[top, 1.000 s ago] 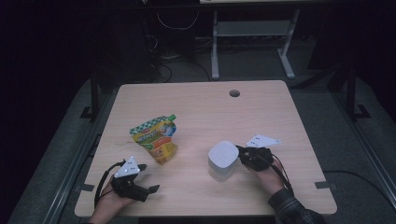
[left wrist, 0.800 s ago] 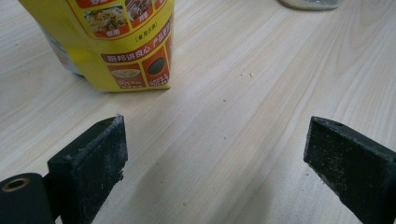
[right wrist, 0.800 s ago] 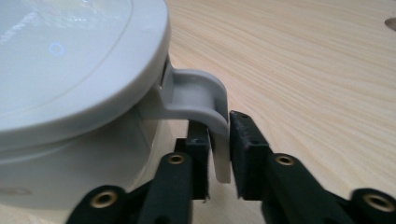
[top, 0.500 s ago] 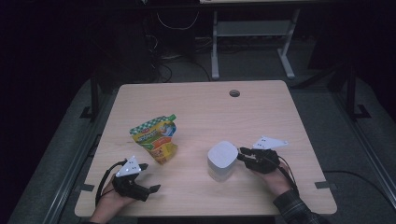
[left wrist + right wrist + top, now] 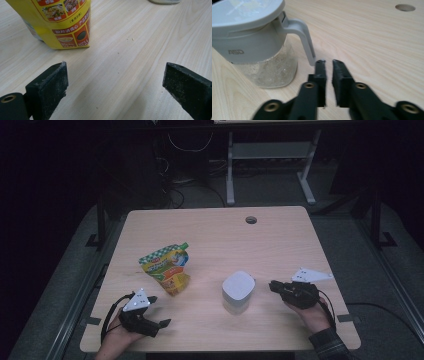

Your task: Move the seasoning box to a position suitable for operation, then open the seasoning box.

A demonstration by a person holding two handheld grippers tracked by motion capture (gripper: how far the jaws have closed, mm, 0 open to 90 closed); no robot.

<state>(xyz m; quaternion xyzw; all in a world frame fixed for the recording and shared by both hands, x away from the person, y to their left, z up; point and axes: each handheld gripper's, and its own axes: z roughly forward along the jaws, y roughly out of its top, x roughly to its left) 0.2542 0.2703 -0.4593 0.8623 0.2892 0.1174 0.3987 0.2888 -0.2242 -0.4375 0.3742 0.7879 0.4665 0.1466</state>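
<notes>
The pale wooden worktop (image 5: pixel 280 240) carries a yellow and green printed food pouch (image 5: pixel 166 268) standing left of centre and a clear square jar with a grey handled lid (image 5: pixel 238 291) near the front. The right hand-held gripper (image 5: pixel 274 285), jaws just closed on nothing, sits just beside the jar's handle (image 5: pixel 304 37). The left hand-held gripper (image 5: pixel 158 311) rests spread wide, near the pouch.

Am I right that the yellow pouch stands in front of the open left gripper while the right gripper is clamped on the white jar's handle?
Not quite: the right gripper is shut on nothing. The right gripper view shows its jaws nearly together just beside the white jar's handle, with nothing between them. The rest holds: the yellow pouch stands in front of the open left gripper.
</notes>
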